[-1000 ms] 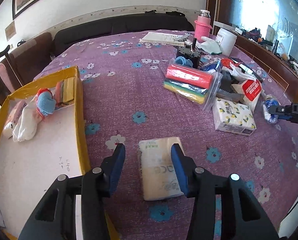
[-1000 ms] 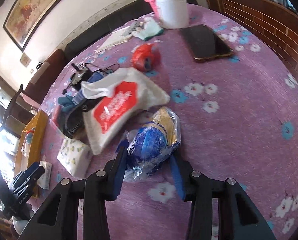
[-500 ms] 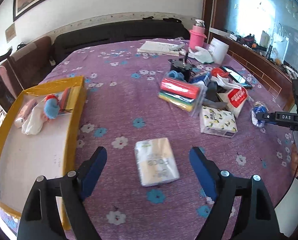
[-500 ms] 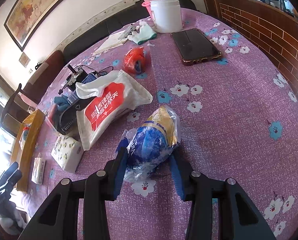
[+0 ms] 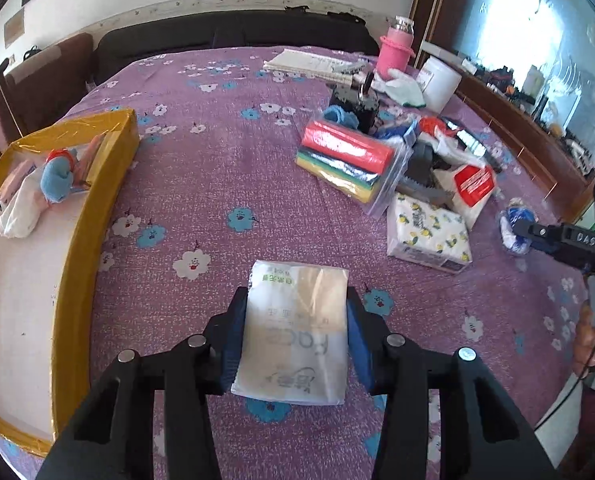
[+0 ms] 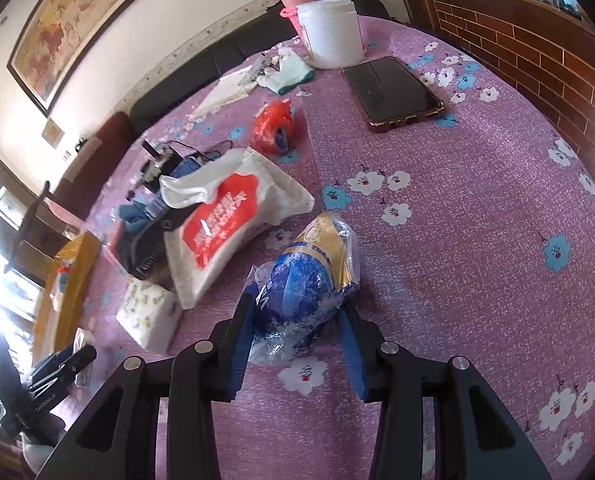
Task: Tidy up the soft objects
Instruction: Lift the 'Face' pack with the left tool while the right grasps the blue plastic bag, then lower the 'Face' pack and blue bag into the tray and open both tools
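Observation:
A pale tissue pack (image 5: 297,328) with green print lies lengthwise between the blue pads of my left gripper (image 5: 296,300). The jaws are closing and both pads press its sides, just above the purple flowered tablecloth. My right gripper (image 6: 297,304) is shut on a crinkly blue and gold plastic bag (image 6: 301,280) resting on the cloth; it also shows at the left wrist view's right edge (image 5: 525,232). A yellow-rimmed box (image 5: 97,200) at the left holds a blue soft toy (image 5: 57,178) and white cloth (image 5: 17,212).
Between the grippers lie a lemon-print tissue pack (image 5: 429,232), a bag of coloured rolls (image 5: 345,160) and a red-and-white wipes pack (image 6: 233,220). Farther back are a phone (image 6: 393,94), a white tub (image 6: 331,34), an orange bag (image 6: 273,128) and a pink bottle (image 5: 393,46).
My left gripper spread wide and drew back from the tissue pack, then came in and closed on it. The right gripper stayed on the blue bag.

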Demonstrator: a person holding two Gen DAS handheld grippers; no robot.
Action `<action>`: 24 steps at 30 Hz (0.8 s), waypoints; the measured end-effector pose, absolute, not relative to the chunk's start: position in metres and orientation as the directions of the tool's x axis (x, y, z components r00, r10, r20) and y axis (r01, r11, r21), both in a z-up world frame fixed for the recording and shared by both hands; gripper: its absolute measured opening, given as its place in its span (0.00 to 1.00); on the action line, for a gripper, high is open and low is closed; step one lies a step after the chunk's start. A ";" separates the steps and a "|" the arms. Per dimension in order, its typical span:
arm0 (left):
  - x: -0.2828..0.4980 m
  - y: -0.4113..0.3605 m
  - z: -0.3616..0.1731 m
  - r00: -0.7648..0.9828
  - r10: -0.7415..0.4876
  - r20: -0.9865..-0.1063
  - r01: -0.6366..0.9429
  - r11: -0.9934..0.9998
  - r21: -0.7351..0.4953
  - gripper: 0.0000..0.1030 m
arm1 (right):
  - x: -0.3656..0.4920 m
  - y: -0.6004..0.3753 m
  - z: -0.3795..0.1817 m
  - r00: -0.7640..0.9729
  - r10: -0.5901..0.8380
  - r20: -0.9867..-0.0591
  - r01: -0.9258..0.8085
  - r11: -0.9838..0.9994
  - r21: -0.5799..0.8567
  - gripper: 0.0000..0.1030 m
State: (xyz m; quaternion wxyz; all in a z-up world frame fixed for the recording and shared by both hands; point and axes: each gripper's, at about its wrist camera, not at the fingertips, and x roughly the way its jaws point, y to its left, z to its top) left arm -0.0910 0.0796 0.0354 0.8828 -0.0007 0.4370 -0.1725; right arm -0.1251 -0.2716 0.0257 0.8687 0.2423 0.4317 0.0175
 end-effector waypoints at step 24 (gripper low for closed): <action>-0.009 0.307 0.050 0.611 -0.188 -0.769 -0.138 0.932 -0.336 0.55 | -0.049 0.026 0.108 0.461 0.556 -0.692 -0.407 0.825 0.392 0.43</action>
